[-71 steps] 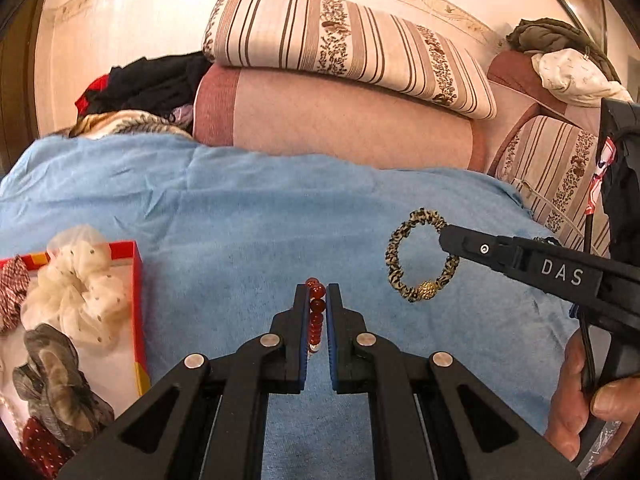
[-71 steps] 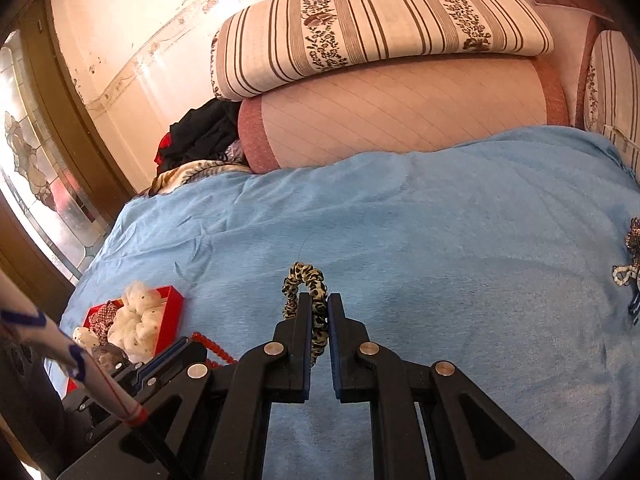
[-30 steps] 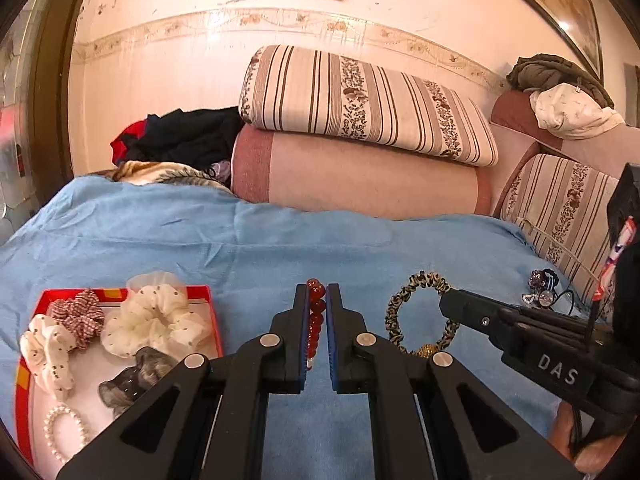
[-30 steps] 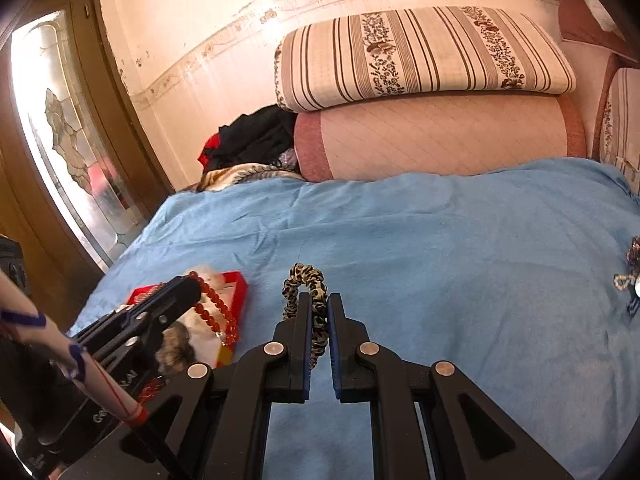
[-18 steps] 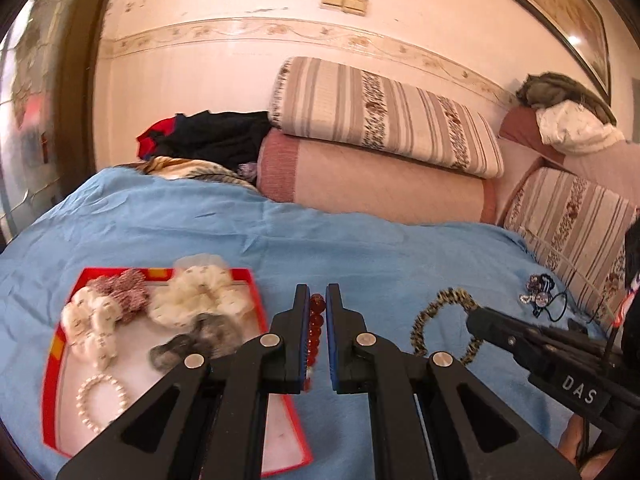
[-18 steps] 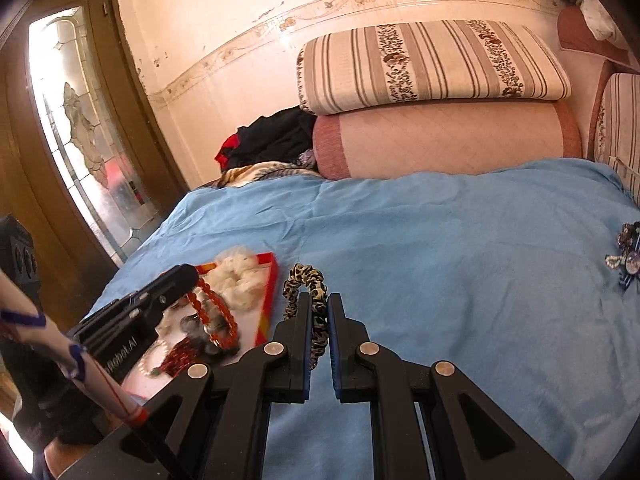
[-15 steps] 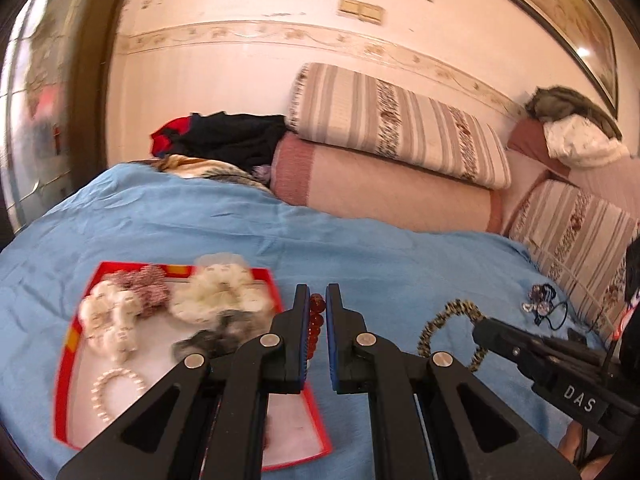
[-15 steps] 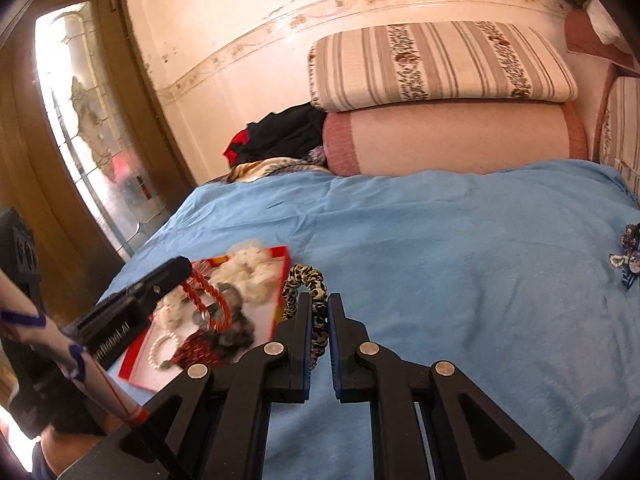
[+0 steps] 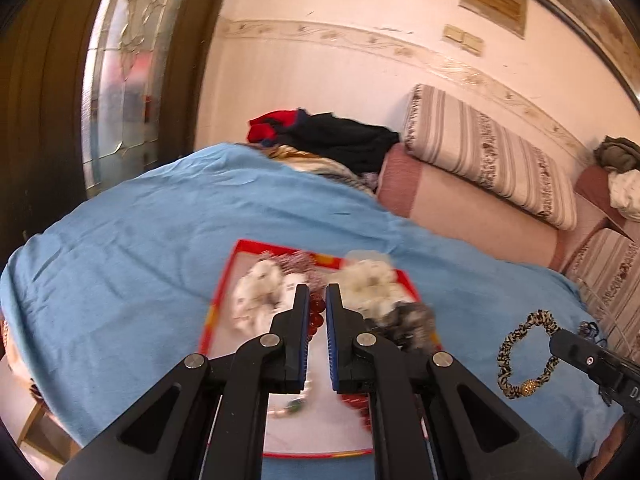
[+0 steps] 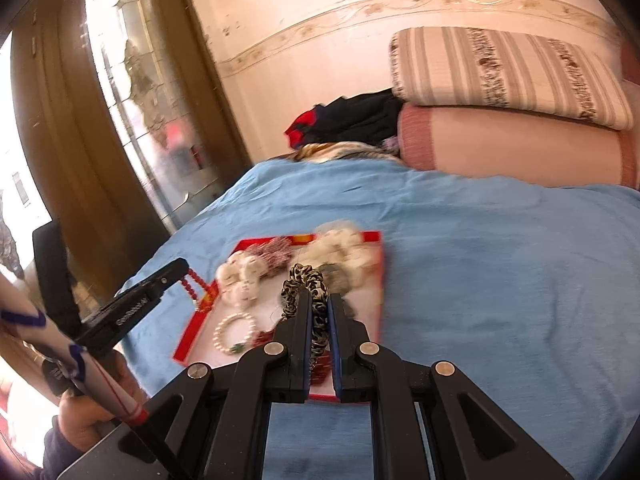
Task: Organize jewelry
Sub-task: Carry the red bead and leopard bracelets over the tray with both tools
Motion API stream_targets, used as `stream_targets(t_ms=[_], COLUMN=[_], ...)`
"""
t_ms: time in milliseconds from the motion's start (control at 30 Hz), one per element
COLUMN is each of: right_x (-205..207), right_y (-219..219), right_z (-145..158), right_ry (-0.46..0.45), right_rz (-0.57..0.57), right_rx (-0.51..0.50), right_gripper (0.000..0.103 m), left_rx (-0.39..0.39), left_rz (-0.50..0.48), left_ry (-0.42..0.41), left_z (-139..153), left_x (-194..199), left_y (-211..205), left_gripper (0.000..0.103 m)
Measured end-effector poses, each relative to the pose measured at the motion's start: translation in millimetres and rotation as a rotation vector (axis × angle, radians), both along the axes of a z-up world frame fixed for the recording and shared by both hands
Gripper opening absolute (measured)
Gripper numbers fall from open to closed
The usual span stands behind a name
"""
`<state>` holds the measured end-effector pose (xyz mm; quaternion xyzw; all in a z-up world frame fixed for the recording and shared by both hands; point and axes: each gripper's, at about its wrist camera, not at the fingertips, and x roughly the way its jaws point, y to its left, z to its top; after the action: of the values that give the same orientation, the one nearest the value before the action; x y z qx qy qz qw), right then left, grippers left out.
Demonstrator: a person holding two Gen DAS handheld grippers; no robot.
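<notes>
My left gripper (image 9: 317, 300) is shut on a red bead bracelet (image 9: 315, 318) and holds it over the red-rimmed tray (image 9: 219, 284). The bracelet also shows hanging from it in the right wrist view (image 10: 193, 285). My right gripper (image 10: 319, 300) is shut on a leopard-print scrunchie (image 10: 306, 280), above the tray's near right part (image 10: 192, 330). In the left wrist view the scrunchie (image 9: 525, 354) hangs off the right gripper's tip at the right. The tray holds white scrunchies (image 10: 244, 276), a grey one, a pearl bracelet (image 10: 235, 330) and dark red beads.
The tray lies on a blue bedsheet (image 9: 120, 264). Striped and pink bolsters (image 9: 480, 176) and a clothes pile (image 9: 332, 140) line the far wall. A wooden door with glass (image 10: 132, 92) stands left. A small jewelry tangle (image 9: 592, 326) lies at the right.
Both grippers have swung left with their loads. The tray has come from the left side to right under both of them. Both stay shut.
</notes>
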<state>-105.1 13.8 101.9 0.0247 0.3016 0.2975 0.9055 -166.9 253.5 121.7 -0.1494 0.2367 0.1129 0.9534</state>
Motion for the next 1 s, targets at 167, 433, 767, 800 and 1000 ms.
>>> stream_targets(t_ms=[167,433,767,800,1000], right_x=[-2.9,4.2,22.5,25.0,41.2], right_y=[29.2,66.9,97.5,98.7,105.4], right_z=[-10.1,-25.8,-54.8,-56.8,-67.3], right_ry=[0.025,0.078,0.119,0.122,0.138], right_rz=[0.053,0.108,0.122,0.118,0.104], right_rx=[-0.012,-0.029,-0.084,-0.089,-0.111], right_gripper=[0.008,0.008,0.009,0.009,0.009], left_rx=[0.009,0.005,0.043,0.049,0.055], left_rz=[0.019,0.011,0.051,0.058,0.074], left_ry=[0.023,0.078,0.143,0.151,0.180], left_z=[-8.7,-25.0,-38.9,-40.5,-47.0], left_x=[-3.9,1.9,16.8,18.2,22.1], left_y=[13.6,17.8,19.4,20.0,23.5], left_gripper=[0.007,0.007,0.007,0.007,0.007])
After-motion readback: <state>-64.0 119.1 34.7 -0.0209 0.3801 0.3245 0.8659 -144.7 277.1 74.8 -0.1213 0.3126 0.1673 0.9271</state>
